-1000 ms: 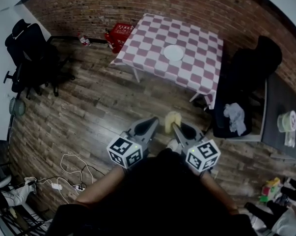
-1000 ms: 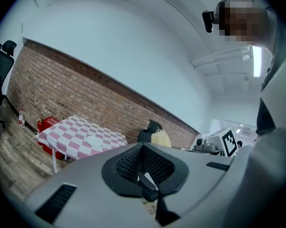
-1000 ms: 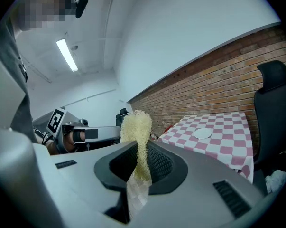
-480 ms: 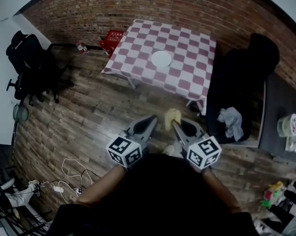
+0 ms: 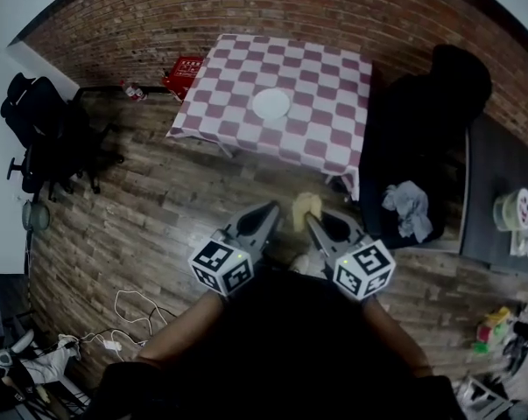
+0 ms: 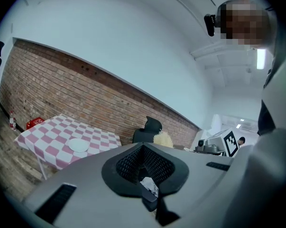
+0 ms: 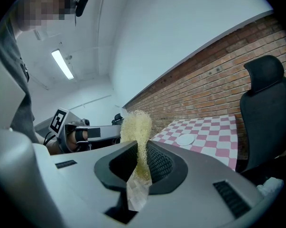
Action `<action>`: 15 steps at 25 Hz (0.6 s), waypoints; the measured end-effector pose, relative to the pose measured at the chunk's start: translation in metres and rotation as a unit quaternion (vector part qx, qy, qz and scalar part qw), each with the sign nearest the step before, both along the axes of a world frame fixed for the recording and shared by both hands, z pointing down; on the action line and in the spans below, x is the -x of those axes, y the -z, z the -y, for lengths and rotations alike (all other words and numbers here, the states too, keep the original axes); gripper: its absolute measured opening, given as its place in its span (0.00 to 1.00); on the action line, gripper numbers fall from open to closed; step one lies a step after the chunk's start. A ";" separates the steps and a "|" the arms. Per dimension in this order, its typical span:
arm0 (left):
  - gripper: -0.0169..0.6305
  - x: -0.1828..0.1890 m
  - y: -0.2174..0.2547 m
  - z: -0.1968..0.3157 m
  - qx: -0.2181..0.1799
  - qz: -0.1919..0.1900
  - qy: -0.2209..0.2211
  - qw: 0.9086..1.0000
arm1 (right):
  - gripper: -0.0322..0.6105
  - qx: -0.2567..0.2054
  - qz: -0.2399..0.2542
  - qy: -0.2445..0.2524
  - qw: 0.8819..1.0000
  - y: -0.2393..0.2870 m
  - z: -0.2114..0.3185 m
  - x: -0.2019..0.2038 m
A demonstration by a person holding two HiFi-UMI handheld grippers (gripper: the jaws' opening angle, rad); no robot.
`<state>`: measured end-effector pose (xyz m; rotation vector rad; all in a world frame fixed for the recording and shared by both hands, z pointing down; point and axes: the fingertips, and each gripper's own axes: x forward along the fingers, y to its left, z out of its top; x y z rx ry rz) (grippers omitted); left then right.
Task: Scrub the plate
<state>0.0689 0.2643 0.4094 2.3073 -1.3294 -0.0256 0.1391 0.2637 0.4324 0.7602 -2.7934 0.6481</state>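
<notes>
Firmly, the right gripper point(image 5: 309, 220) clamps a yellow scrubber point(image 5: 306, 206) (left gripper point(image 5: 272, 208) closed), plate point(image 5: 271, 104) well apart on the table point(image 5: 334, 77).

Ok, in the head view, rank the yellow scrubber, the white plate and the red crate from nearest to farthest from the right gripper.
1. yellow scrubber, clamped in the right gripper.
2. white plate, ahead on the checkered table.
3. red crate, far left by the brick wall.
</notes>
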 end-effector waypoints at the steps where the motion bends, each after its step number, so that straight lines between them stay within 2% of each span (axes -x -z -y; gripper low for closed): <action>1: 0.04 -0.001 -0.001 0.003 0.001 0.000 -0.004 1.000 | 0.13 0.000 -0.001 -0.004 1.000 0.000 0.004 -0.001; 9: 0.04 0.014 -0.003 0.034 -0.003 -0.012 -0.018 1.000 | 0.13 -0.003 -0.012 -0.018 1.000 -0.002 0.034 0.013; 15: 0.04 0.055 -0.008 0.067 -0.001 -0.026 -0.025 0.999 | 0.13 -0.002 -0.023 -0.034 0.999 -0.006 0.067 0.047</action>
